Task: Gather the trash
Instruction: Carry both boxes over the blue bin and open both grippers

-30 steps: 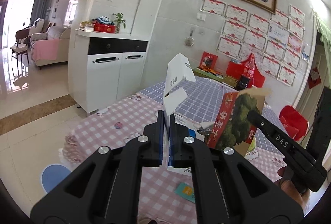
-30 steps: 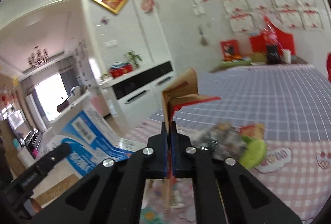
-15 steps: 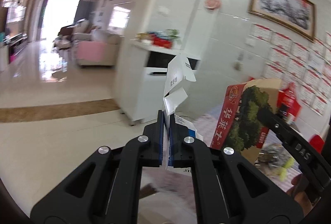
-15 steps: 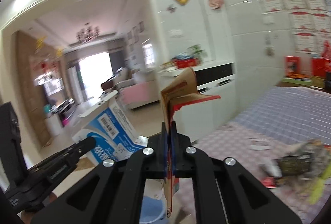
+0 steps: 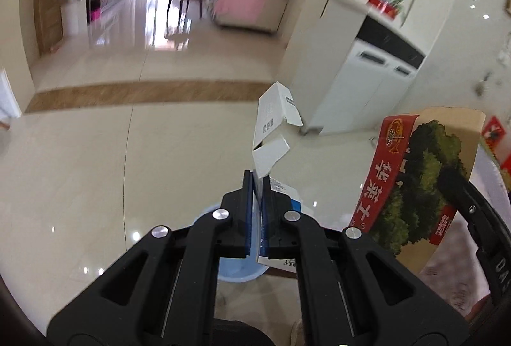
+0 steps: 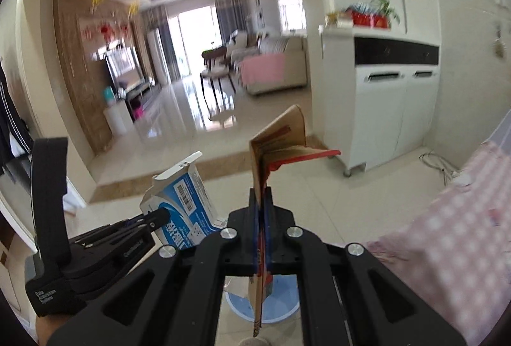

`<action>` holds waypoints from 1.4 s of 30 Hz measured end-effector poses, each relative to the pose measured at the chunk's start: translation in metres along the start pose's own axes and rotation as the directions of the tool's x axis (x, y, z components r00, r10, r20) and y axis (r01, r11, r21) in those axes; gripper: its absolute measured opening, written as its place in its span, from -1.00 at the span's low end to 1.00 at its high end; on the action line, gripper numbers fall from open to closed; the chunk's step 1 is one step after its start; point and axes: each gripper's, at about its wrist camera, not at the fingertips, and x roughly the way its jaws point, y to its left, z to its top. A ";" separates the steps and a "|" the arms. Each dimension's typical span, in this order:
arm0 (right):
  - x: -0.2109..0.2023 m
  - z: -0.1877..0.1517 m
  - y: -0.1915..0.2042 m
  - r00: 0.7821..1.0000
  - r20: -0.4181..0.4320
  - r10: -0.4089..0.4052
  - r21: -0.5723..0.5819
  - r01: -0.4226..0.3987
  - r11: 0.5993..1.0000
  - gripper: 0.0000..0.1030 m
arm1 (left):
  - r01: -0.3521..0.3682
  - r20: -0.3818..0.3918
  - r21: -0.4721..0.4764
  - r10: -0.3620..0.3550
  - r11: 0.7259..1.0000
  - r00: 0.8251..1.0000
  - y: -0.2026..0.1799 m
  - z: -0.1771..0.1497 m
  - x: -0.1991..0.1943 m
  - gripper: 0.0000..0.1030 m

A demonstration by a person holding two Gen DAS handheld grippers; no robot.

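White and blue card fills the jaws of the left gripper (image 5: 258, 186): its two fingers are pinched together on a flap of a white-and-blue carton (image 5: 271, 135), which stands up past the fingertips with its torn top flaps splayed open. In the right wrist view the same carton (image 6: 182, 199) shows its blue print and a barcode, carried out over the floor to the left of the other tool. The right gripper (image 6: 262, 202) is likewise clamped tight, its fingers pressing a wall of a brown cardboard box (image 6: 281, 135) with a red printed side; in the left wrist view this box (image 5: 421, 183) hangs to the right, showing red lettering and a picture of green foliage. Both pieces of trash are held in the air, side by side but apart. Directly beneath the fingers of each tool lies a round pale-blue bin (image 6: 265, 304), seen from above (image 5: 236, 269) on the glossy cream floor tiles (image 5: 95, 173). A table under a pink checked cloth (image 6: 460, 237) sits at the right edge, and a white cabinet (image 6: 392, 109) stands against the wall beyond; the background is blurred
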 end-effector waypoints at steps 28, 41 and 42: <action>0.126 -0.026 -0.001 0.988 -0.151 0.041 0.045 -0.035 0.998 -0.89 | -0.117 -0.104 -0.025 0.114 0.993 0.988 0.025 -0.001 0.064 0.29; 0.082 0.002 0.000 0.999 -0.033 0.027 0.051 -0.025 0.998 -0.04 | -0.159 0.014 0.003 0.159 0.987 0.987 0.016 0.016 0.005 0.42; 0.069 0.004 -0.004 1.000 -0.018 0.010 0.054 -0.009 0.999 0.04 | -0.146 0.026 0.006 0.146 0.989 0.989 0.012 0.016 -0.004 0.42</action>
